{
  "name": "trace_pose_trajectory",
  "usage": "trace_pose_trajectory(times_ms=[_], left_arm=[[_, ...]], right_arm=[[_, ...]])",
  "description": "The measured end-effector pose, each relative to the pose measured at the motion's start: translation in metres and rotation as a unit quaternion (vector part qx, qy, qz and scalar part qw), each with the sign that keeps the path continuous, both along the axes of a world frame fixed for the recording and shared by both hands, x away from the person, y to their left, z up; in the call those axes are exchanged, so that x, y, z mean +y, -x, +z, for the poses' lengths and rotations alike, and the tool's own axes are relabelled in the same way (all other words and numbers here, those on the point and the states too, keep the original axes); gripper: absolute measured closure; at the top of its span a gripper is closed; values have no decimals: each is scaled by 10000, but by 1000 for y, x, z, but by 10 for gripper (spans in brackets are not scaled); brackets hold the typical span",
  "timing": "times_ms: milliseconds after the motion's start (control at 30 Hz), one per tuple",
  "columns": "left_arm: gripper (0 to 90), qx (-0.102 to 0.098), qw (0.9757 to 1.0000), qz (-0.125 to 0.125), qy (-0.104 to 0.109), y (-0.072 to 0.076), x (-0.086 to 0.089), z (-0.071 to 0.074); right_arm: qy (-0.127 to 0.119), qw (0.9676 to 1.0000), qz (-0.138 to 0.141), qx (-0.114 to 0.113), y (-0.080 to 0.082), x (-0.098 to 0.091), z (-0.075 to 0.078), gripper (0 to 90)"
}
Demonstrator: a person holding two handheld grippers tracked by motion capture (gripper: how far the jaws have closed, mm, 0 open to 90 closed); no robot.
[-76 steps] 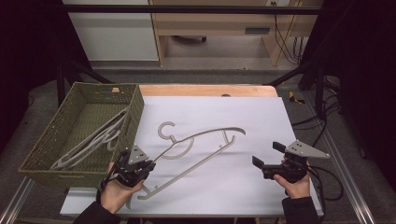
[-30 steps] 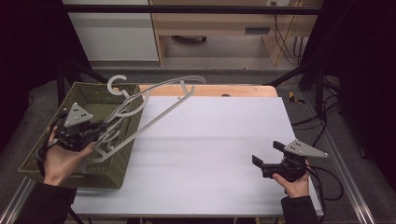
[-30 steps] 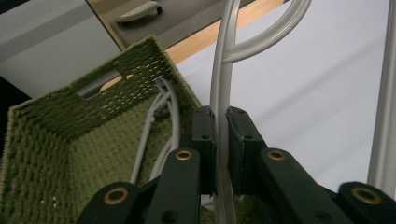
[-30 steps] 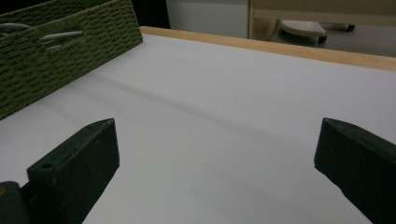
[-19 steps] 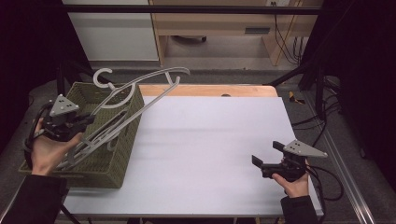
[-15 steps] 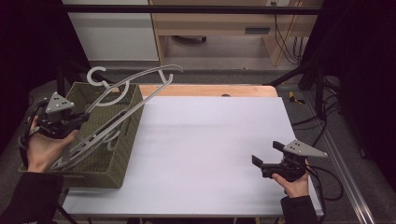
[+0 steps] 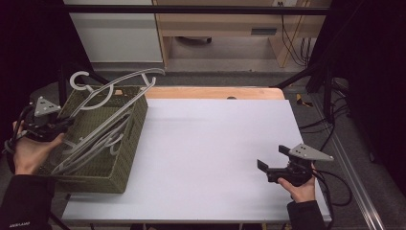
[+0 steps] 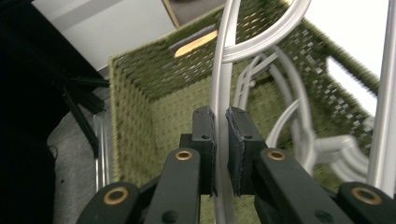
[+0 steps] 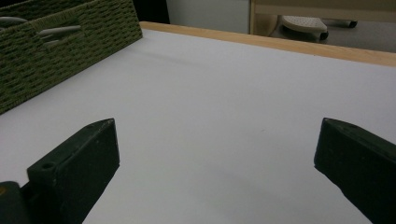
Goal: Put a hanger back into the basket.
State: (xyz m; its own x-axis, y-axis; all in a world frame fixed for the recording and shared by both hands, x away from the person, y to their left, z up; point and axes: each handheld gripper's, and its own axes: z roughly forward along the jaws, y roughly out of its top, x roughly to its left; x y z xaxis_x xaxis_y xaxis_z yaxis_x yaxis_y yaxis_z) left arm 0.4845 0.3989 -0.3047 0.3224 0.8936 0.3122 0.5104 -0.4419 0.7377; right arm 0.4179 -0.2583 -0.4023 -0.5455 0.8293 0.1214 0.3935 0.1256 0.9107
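I see a white table (image 7: 210,153), wood-edged at 12 o'clock, dark room around. At 9 o'clock, my left gripper (image 8: 220,126) is clamped on a grey hanger (image 7: 112,86) tilted over the green basket (image 7: 125,143). My right gripper (image 7: 271,166), at 4 o'clock, gapes wide, empty.

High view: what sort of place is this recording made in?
Probably a lab or workshop set up for recording: a white table inside a dark metal frame, loose cables on the floor, and a wooden workbench behind. A green woven basket holds grey hangers.
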Motion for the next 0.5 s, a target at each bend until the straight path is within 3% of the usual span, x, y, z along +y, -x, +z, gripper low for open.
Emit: trace_pose_trajectory(times_ms=[500], left_arm=[[821,39,9990,447,-45,-1,38,-19]], right_arm=[[31,10000,33,37,-1,1,-2,4]])
